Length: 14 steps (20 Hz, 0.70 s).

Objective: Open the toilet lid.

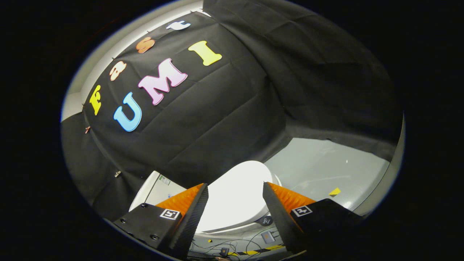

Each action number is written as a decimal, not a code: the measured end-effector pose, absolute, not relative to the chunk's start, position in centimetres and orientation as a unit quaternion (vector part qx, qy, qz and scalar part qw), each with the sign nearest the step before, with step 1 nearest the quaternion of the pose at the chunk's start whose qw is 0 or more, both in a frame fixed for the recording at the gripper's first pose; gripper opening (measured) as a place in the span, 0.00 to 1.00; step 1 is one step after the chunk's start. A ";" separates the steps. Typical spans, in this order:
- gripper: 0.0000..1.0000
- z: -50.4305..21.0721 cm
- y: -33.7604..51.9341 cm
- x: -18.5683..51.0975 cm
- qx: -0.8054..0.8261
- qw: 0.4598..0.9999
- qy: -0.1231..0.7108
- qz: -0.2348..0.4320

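You are holding the gripper (235,195) released, fingers spread and touching nothing. The toilet lid (235,195) is lying closed beyond them, untouched. The whole lift is remaining.

Open air between spread tongs (235,190) and closed toilet lid (237,197) — nothing between.

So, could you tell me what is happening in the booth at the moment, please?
A person is holding hand-held tongs above a white toilet, apparently to open it. The toilet lid is down, lying closed, and shows in the gap between the two fingers, which are spread apart and touching nothing. The tank sits beyond the lid, against the black cloth wall. Cables lie on the grey floor nearby.
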State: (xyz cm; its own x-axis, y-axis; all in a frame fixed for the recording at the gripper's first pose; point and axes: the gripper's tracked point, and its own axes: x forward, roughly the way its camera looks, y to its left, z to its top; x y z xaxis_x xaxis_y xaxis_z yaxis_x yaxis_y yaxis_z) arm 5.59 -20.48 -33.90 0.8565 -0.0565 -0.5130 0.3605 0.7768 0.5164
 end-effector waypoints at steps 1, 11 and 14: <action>0.96 -35.4 -20.6 5.5 0.325 0.904 0.252 -0.117; 0.95 -49.7 -20.6 4.1 0.434 0.828 0.326 -0.139; 0.95 -52.3 -20.2 3.7 0.461 0.808 0.338 -0.145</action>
